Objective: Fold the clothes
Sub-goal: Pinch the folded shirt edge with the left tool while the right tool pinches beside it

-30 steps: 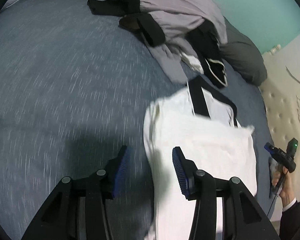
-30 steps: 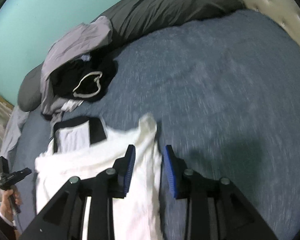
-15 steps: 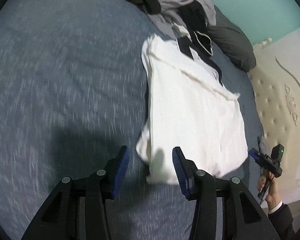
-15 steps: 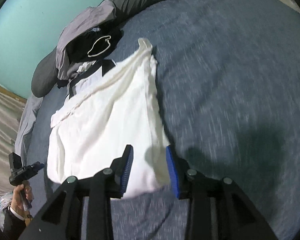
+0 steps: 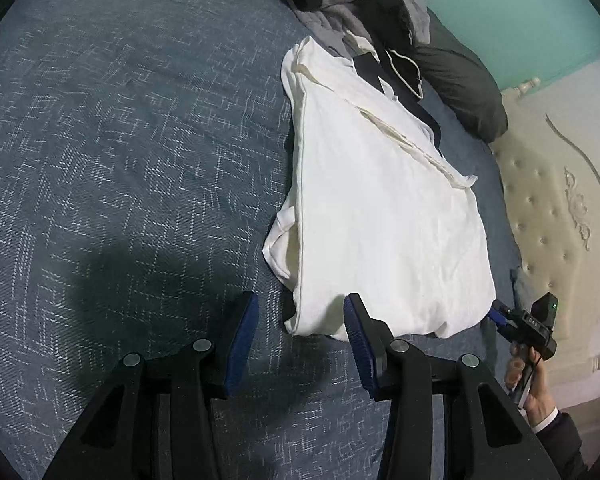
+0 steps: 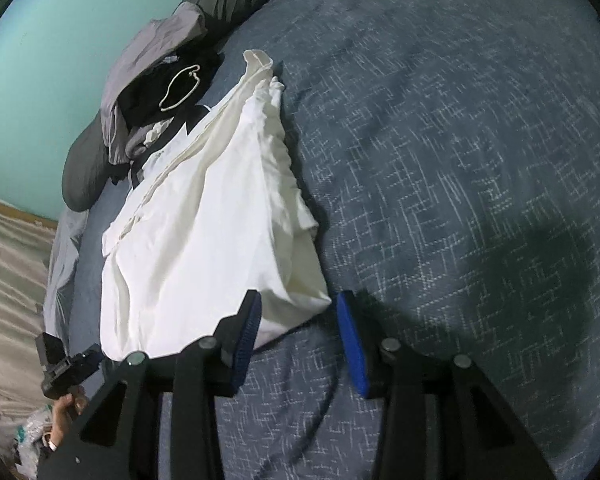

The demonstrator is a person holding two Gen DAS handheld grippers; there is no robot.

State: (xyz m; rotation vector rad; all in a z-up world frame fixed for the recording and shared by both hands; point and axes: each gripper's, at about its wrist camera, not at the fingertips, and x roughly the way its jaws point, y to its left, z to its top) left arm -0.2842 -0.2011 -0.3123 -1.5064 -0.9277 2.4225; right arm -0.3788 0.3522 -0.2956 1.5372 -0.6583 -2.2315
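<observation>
Both tongs pulled back toward the near edge of the bed. White garment (image 5: pixel 384 216), a second ago under and between the pads, now lies stretched out ahead, its near hem just at the fingertips. Left tongs (image 5: pixel 300 320): gap unchanged, near-left corner no longer between pads. Right tongs (image 6: pixel 300 320): jaws opening, near-right corner loose between them, pads not pressing. Motion blur mostly gone.

Bedspread (image 5: pixel 120 140) free; clothes pile (image 5: pixel 360 4) prob. blocks far end.
</observation>
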